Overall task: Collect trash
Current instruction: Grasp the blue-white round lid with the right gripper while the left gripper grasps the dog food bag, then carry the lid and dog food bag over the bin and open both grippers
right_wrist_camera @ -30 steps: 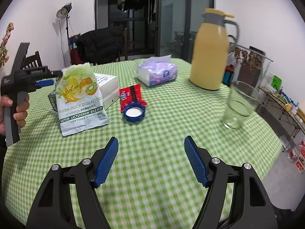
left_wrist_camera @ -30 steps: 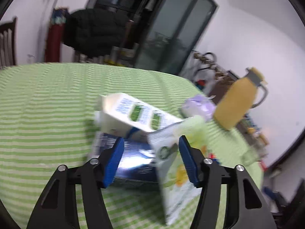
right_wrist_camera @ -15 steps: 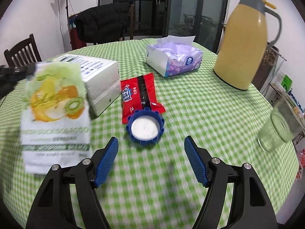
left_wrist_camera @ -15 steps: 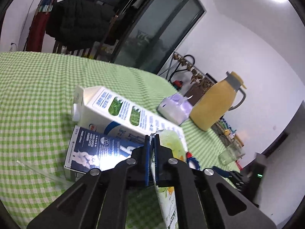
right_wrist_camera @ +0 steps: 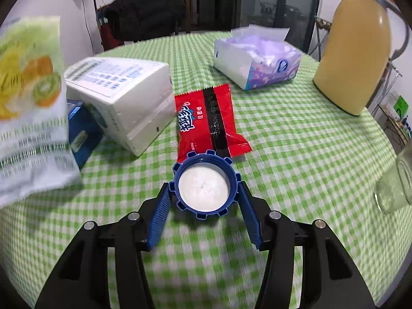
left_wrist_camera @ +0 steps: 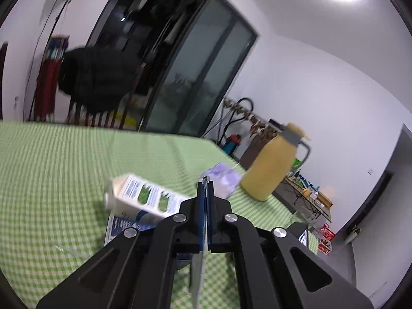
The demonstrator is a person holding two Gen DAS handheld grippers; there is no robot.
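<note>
left gripper (left_wrist_camera: pixel 205 200) grips the pouch (right_wrist_camera: pixel 28 108) edge, lifted; right gripper (right_wrist_camera: pixel 204 200), fingers just closing, straddles the cap (right_wrist_camera: pixel 204 189).

Green-and-white checked tablecloth (right_wrist_camera: pixel 296 139). Red foil snack packet (right_wrist_camera: pixel 208 118) with black stripe, white-blue lettering. Blue notched plastic cap (right_wrist_camera: pixel 204 185), white inside. Mustard-yellow thermos jug (right_wrist_camera: pixel 352 54), grey top. Purple-white tissue pack (right_wrist_camera: pixel 257 59). White milk carton (left_wrist_camera: pixel 144 195), green-blue print.

left gripper (left_wrist_camera: pixel 205 200): matte black plastic linkage arms, angular, with triangular cut-outs near the base; round silver screw heads at the pivots; slim blue ribbed pads. right gripper (right_wrist_camera: pixel 204 215): same build, black arms, silver screws in pairs each side, long blue ridged pads on the fingers (right_wrist_camera: pixel 160 219).
</note>
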